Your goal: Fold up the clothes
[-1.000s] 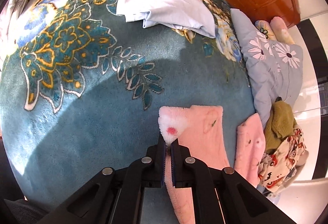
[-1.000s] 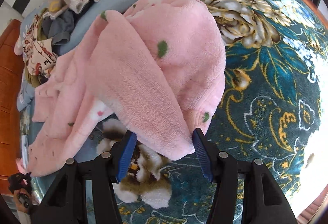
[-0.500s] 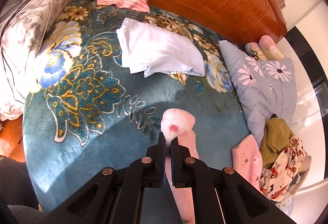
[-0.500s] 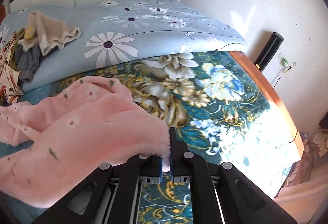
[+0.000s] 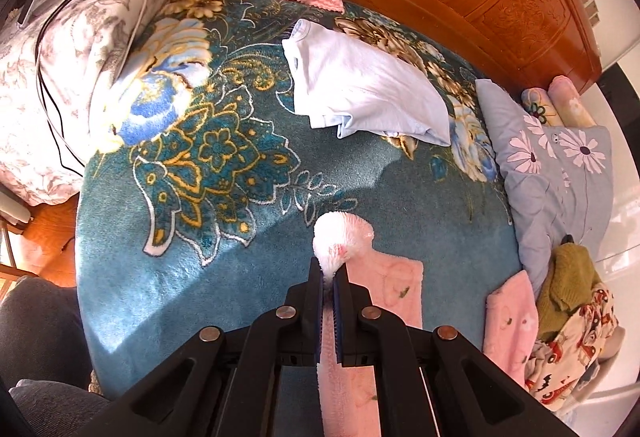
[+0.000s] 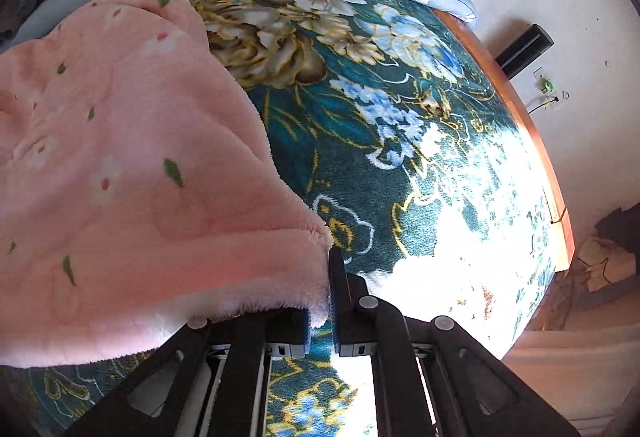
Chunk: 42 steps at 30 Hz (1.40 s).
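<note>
While both grippers pinch fluffy pink fleece garment [image 6: 120, 177], plush floral blanket [image 5: 192, 221]

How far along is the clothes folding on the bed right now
Done: a light blue garment lies folded on the teal blanket. In hand: the left gripper and right gripper are each shut on an edge of the pink fleece garment, which is not yet folded. Left: a heap of clothes waits at the bed's edge.
</note>
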### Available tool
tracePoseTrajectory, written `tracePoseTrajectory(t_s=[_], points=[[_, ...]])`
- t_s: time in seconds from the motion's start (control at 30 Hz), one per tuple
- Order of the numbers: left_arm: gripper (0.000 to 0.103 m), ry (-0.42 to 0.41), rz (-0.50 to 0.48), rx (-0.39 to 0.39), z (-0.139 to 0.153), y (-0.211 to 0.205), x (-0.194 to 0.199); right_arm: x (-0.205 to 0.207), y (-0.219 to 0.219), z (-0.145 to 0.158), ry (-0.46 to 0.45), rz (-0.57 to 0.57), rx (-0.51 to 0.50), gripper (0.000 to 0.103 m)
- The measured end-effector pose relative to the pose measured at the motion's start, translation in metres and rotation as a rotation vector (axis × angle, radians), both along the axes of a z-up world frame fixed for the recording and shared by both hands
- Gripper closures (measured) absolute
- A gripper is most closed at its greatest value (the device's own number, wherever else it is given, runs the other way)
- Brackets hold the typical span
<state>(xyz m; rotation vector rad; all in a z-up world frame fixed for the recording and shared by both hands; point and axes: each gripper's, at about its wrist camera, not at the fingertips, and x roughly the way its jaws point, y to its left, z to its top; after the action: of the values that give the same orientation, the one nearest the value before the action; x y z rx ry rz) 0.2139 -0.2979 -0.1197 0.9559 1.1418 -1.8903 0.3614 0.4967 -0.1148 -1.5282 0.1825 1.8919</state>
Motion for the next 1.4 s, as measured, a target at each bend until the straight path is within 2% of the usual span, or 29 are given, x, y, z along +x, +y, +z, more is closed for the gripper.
tracePoseTrajectory(t_s=[0.03,0.1,0.2,0.33,0.43,0.47,0.53,0.6,0.7,0.8,0.9,1.1,1.2,1.3,1.33,1.4], points=[[0.099,-0.002,0.003,0.0,0.0,-0.001,0.001,0.001,0.002,0.001,0.011,0.014,-0.035,0.096],[0.099,-0.012,0.005,-0.001,0.0,-0.001,0.001,0.007,0.006,0.002,0.018,0.036,-0.138,0.078],[0.099,-0.015,0.01,0.002,0.0,-0.002,0.002,0.023,0.014,0.013,0.08,0.031,-0.239,0.058],[0.099,-0.012,0.018,0.01,0.001,-0.003,0.004,0.046,0.027,0.021,0.227,-0.064,-0.442,0.054],[0.099,-0.006,0.03,0.013,0.001,-0.004,0.007,0.063,0.032,0.011,0.341,-0.159,-0.677,0.05],[0.099,-0.005,0.034,0.014,0.002,-0.005,0.008,0.068,0.032,0.007,0.334,-0.169,-0.724,0.049],[0.099,-0.002,0.037,0.019,0.002,-0.006,0.01,0.07,0.024,0.002,0.169,-0.157,-0.61,0.049],[0.099,0.002,0.037,0.024,0.003,-0.006,0.011,0.076,0.016,-0.001,0.113,-0.112,-0.545,0.049],[0.099,0.006,0.028,0.017,0.005,-0.004,0.01,0.093,0.018,-0.018,0.31,-0.25,-0.828,0.049],[0.098,0.016,0.027,0.022,0.006,-0.005,0.012,0.097,0.013,-0.024,0.502,-0.348,-0.916,0.049],[0.098,0.023,0.031,0.028,0.007,-0.005,0.014,0.098,0.011,-0.037,0.641,-0.473,-1.01,0.048],[0.098,0.035,0.024,0.03,0.008,-0.004,0.015,0.098,0.039,-0.057,0.825,-0.732,-0.99,0.048],[0.098,0.038,0.016,0.03,0.008,-0.004,0.014,0.092,0.046,-0.069,0.871,-0.839,-1.031,0.045],[0.098,0.044,0.015,0.038,0.007,-0.005,0.015,0.088,0.047,-0.073,0.908,-0.935,-1.035,0.047],[0.098,0.046,0.016,0.042,0.007,-0.005,0.015,0.088,0.049,-0.07,0.915,-0.954,-1.013,0.051],[0.098,0.05,0.015,0.046,0.007,-0.006,0.015,0.088,0.057,-0.056,0.914,-0.93,-0.956,0.08]])
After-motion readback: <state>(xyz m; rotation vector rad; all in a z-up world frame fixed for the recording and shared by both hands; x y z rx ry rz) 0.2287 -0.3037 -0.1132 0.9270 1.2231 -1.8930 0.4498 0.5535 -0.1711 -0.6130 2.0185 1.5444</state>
